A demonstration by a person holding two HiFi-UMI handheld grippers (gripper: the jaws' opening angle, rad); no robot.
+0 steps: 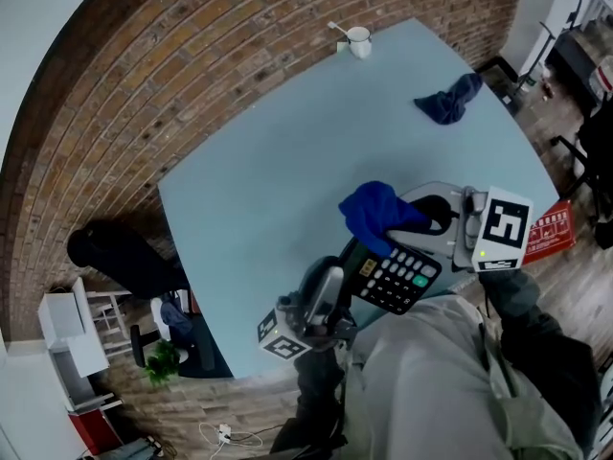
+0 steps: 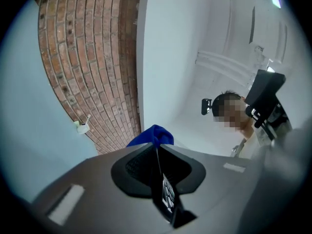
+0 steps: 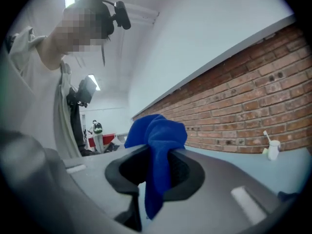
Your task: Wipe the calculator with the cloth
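Note:
In the head view a black calculator (image 1: 395, 276) with white keys and one green key is held up over the near table edge. My left gripper (image 1: 347, 286) is shut on its lower left end; in the left gripper view the calculator (image 2: 165, 191) shows edge-on between the jaws. My right gripper (image 1: 419, 220) is shut on a bright blue cloth (image 1: 375, 212), whose bunch rests against the calculator's top end. The right gripper view shows the cloth (image 3: 157, 155) pinched and hanging between the jaws. In the left gripper view the cloth (image 2: 153, 135) peeks just beyond the jaws.
The pale blue table (image 1: 287, 180) runs along a brick wall (image 1: 192, 75). A second dark blue cloth (image 1: 448, 100) lies at the far right of the table. A white cup (image 1: 359, 41) with a stick in it stands at the far edge. A red box (image 1: 550, 232) lies on the floor at the right.

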